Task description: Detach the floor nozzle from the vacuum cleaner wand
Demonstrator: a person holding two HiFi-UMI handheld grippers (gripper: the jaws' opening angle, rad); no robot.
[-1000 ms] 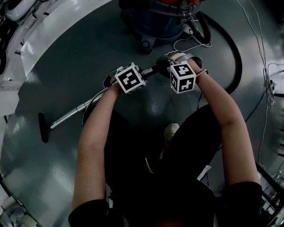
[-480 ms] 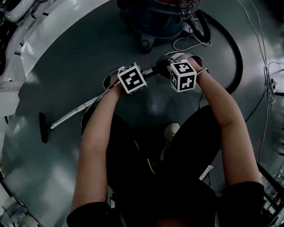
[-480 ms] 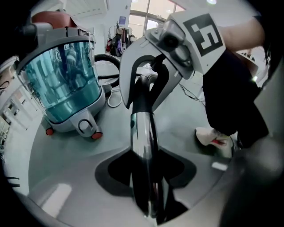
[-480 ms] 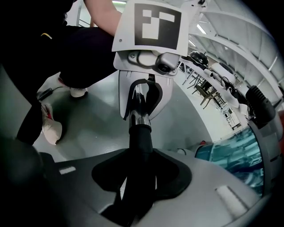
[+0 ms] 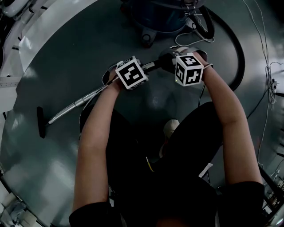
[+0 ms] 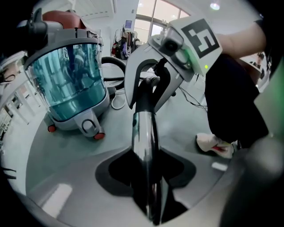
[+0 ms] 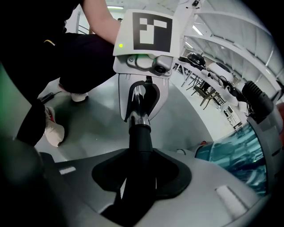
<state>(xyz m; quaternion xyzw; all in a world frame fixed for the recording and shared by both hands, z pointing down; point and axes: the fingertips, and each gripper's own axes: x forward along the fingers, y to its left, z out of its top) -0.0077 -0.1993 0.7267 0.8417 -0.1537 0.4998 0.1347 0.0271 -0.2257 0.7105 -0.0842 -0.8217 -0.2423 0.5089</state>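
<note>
A chrome wand (image 5: 77,103) slants across the grey floor, with a black floor nozzle (image 5: 41,123) on its low left end. My left gripper (image 6: 148,177) is shut on the chrome wand (image 6: 144,137) near its upper part. To its right, my right gripper (image 7: 137,177) is shut on the black handle end (image 7: 140,142) where the hose joins. Each gripper view shows the other gripper farther up the tube: the right gripper (image 6: 148,84) and the left gripper (image 7: 142,99). The nozzle shows only in the head view.
The blue canister vacuum (image 5: 159,17) stands just beyond the hands, and its black hose (image 5: 235,48) loops round to the right. The person's light shoe (image 5: 171,128) sits under the arms. Thin cables (image 5: 266,66) trail at the right. White furniture (image 5: 17,9) borders the top left.
Both grippers keep their hold on the wand. The right gripper has turned a little and sits slightly higher in the picture. The nozzle is still on the wand.
</note>
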